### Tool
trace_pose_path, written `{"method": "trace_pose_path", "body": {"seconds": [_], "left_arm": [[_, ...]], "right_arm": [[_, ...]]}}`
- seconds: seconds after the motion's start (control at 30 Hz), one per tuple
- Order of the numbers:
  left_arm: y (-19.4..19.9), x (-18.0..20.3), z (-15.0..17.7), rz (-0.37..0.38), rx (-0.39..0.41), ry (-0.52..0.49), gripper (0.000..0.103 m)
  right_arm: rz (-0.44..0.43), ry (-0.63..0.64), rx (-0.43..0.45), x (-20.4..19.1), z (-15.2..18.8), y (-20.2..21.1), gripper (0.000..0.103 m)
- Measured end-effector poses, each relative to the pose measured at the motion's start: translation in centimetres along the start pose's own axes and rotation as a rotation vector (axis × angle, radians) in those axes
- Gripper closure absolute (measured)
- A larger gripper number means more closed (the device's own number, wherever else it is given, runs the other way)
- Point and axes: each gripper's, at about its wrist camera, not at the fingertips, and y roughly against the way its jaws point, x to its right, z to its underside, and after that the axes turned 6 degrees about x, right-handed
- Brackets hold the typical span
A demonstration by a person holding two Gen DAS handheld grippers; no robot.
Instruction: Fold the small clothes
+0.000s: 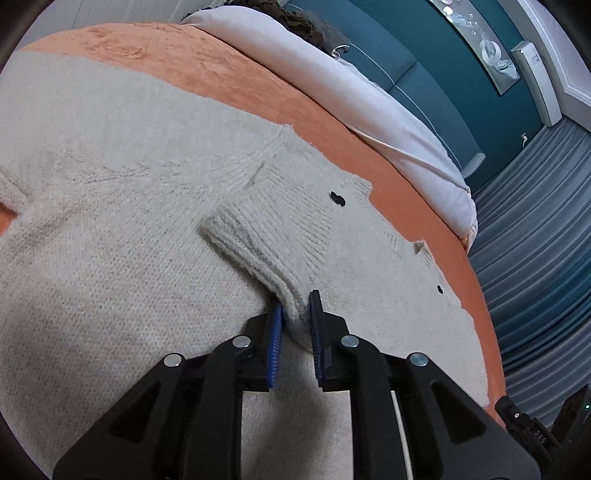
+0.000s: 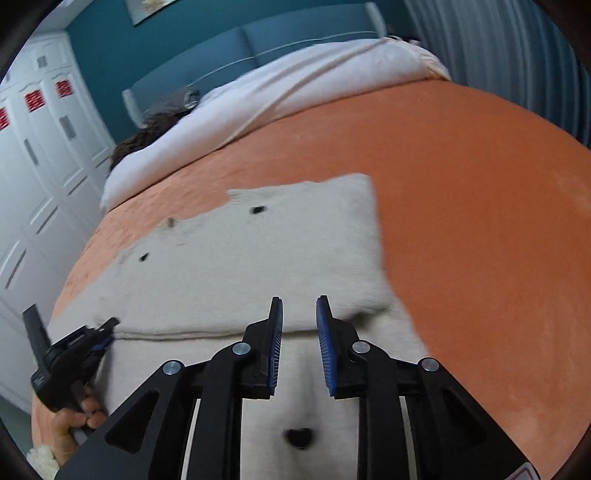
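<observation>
A beige knit cardigan [image 1: 110,184] with black buttons [image 1: 337,198] lies spread on the orange bedspread [image 1: 221,74]. Its sleeve, ending in a ribbed cuff [image 1: 255,229], is laid across the body. My left gripper [image 1: 295,317] is shut on that sleeve, with the knit pinched between its blue pads. In the right wrist view the cardigan [image 2: 258,251] shows a folded edge running across it. My right gripper [image 2: 299,321] hovers over that edge, jaws apart with nothing between them. At the lower left of that view a hand [image 2: 70,421] holds the left gripper [image 2: 109,330] at the fold.
A white duvet [image 1: 369,92] lies along the head of the bed by a teal headboard [image 1: 424,66], with dark clothes [image 1: 295,18] behind it. Grey curtains [image 1: 535,221] hang past the bed's edge. White wardrobe doors [image 2: 44,147] stand on the other side. Bare orange bedspread [image 2: 480,221] extends right of the cardigan.
</observation>
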Motion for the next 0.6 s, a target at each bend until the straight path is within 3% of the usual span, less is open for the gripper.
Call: {"method": "trace_pose_path", "body": {"seconds": [0.13, 0.2, 0.27, 0.3, 0.37, 0.5, 0.53, 0.6], "left_arm": [[-0.2, 0.4, 0.2, -0.016, 0.008, -0.025, 0.089], [-0.2, 0.4, 0.2, -0.013, 0.009, -0.023, 0.089], [-0.3, 0.3, 0.2, -0.002, 0.010, -0.015, 0.089], [-0.4, 0.3, 0.3, 0.006, 0.010, -0.011, 0.088], [-0.3, -0.1, 0.4, 0.018, 0.014, -0.004, 0.087], [-0.3, -0.6, 0.6, 0.036, 0.022, 0.003, 0.086], [-0.3, -0.6, 0.7, 0.037, 0.023, 0.003, 0.086], [-0.4, -0.7, 0.7, 0.033, 0.020, 0.003, 0.086]], "right_arm": [[-0.184, 0.168, -0.093, -9.5, -1.0, -4.4, 0.082], [-0.227, 0.225, -0.201, -13.5, -0.8, -8.7, 0.082], [-0.210, 0.259, -0.297, -15.2, -0.1, -12.7, 0.084], [-0.180, 0.266, -0.311, -14.9, 0.0, -13.9, 0.090], [-0.204, 0.209, -0.293, -12.3, -0.7, -14.0, 0.094], [-0.068, 0.067, -0.223, -2.2, -2.9, -11.5, 0.098], [0.016, 0.029, -0.205, 1.0, -3.3, -10.7, 0.099], [0.093, -0.042, -0.171, 5.3, -3.7, -8.9, 0.103]]}}
